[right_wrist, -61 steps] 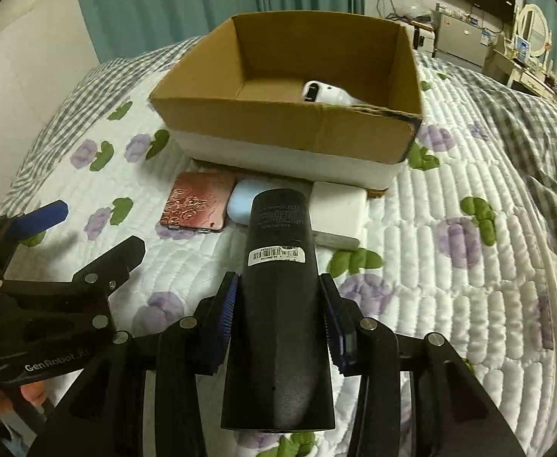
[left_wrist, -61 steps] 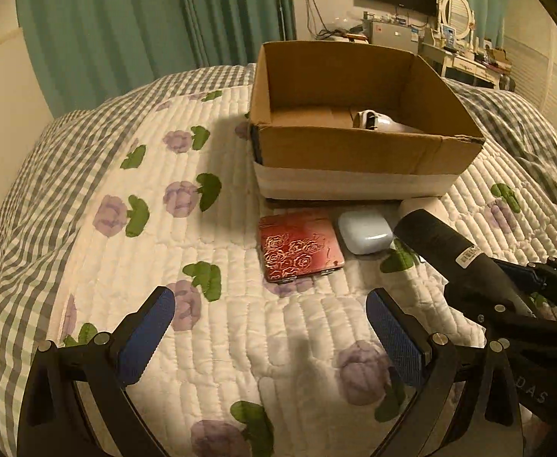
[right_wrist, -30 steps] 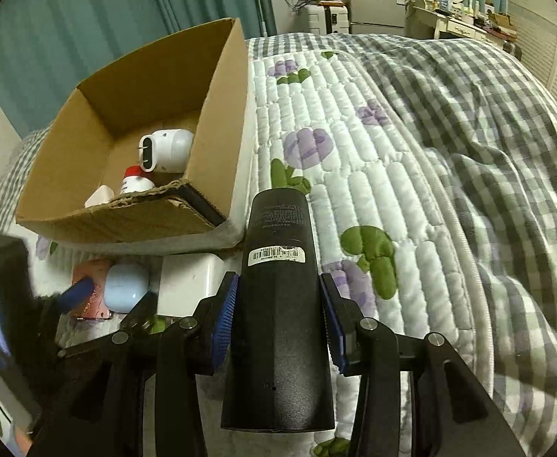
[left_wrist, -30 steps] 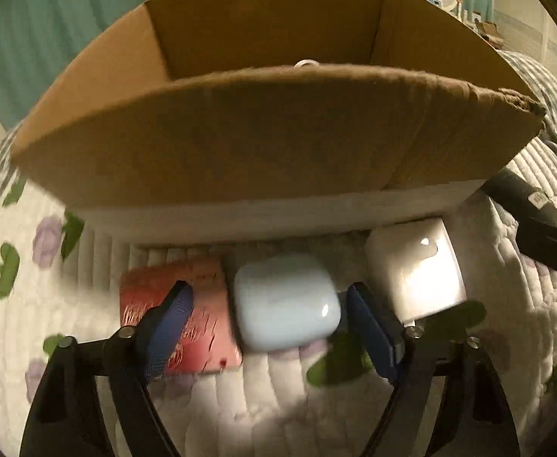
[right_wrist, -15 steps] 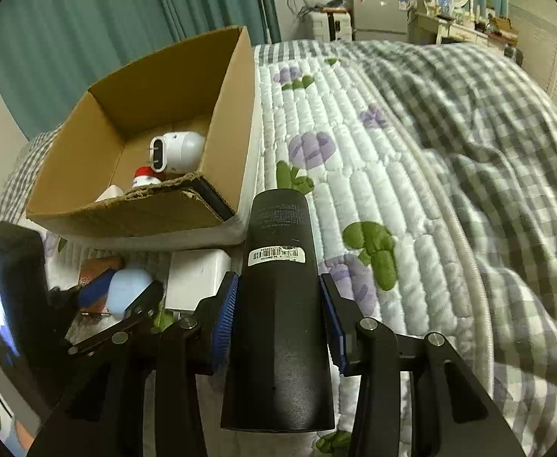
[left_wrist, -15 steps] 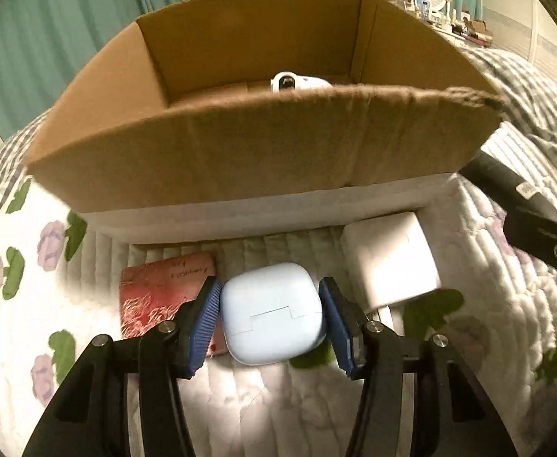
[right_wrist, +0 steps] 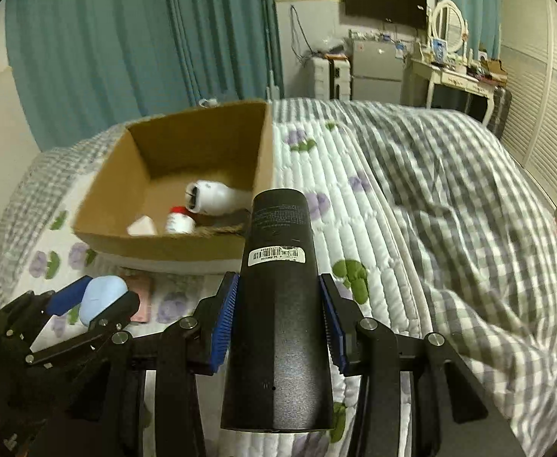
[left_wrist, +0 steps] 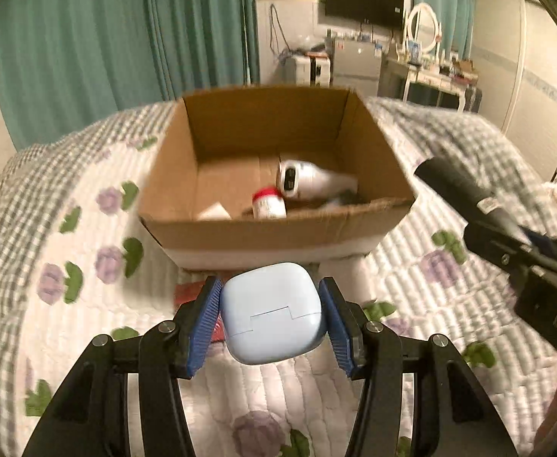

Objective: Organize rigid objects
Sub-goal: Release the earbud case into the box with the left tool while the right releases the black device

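My left gripper [left_wrist: 271, 320] is shut on a pale blue earbud case [left_wrist: 272, 312] and holds it lifted above the quilt, in front of the open cardboard box [left_wrist: 278, 232]. The case also shows in the right wrist view [right_wrist: 101, 297]. My right gripper [right_wrist: 278, 320] is shut on a black cylindrical bottle [right_wrist: 278, 304] with a barcode label, held to the right of the box [right_wrist: 172, 243]; the bottle shows in the left wrist view [left_wrist: 457, 190]. Inside the box lie a white device [left_wrist: 309, 179], a red-capped bottle [left_wrist: 269, 202] and a white item [left_wrist: 213, 211].
A red patterned case [left_wrist: 191, 293] lies on the floral quilt [left_wrist: 88, 304] below the left gripper. A grey checked blanket [right_wrist: 469, 209] covers the bed's right side. Teal curtains, a wall TV and a dresser stand behind.
My left gripper closed on the blue earbud case and lifted it off the quilt, rising above the box's front wall. My right gripper rose with the black bottle.
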Tool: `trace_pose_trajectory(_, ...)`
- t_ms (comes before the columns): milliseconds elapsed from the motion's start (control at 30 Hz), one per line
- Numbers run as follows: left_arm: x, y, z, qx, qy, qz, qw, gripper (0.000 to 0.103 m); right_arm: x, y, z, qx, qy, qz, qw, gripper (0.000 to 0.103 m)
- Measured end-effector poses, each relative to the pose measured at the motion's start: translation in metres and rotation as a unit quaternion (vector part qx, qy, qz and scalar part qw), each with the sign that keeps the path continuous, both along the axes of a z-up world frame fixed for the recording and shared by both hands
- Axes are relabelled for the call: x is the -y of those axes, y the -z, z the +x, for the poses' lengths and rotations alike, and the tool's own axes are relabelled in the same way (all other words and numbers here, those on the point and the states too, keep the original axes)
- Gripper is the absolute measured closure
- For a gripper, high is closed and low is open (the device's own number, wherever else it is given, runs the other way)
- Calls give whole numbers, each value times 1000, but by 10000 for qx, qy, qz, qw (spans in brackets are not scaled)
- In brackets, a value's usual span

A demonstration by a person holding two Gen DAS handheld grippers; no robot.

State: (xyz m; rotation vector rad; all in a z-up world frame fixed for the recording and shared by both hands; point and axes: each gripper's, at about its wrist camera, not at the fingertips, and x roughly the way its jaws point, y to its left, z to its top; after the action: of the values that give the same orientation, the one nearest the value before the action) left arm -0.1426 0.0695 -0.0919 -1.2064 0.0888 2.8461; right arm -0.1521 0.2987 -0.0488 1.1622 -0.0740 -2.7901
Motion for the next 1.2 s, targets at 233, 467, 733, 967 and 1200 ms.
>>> trace_pose_trajectory(233,2,-46,-9,-372,65,109,9992,49,11,-41,11,-328,-161,25,9993,62)
trace_pose_trajectory(467,20,-78,-35,-665,-68,84,9977,49,32,-80,-5,-624,-472,43,9969,62)
trace_pose_trajectory(733,36,-76,-87,-658,-224,-136,9975,49,61,-93,-55,-677,-828,-20,9943,62)
trace_pose_trajectory(967,33,-41,-127,-341,-246,-218,9989,49,75,-72,-98,-553,-978,120,9936,62)
trace_pose_trajectory(1200,26,-9,-146,-148,-163,-299,9993,49,73,-39,-127,-316,-1011,95,9943,62)
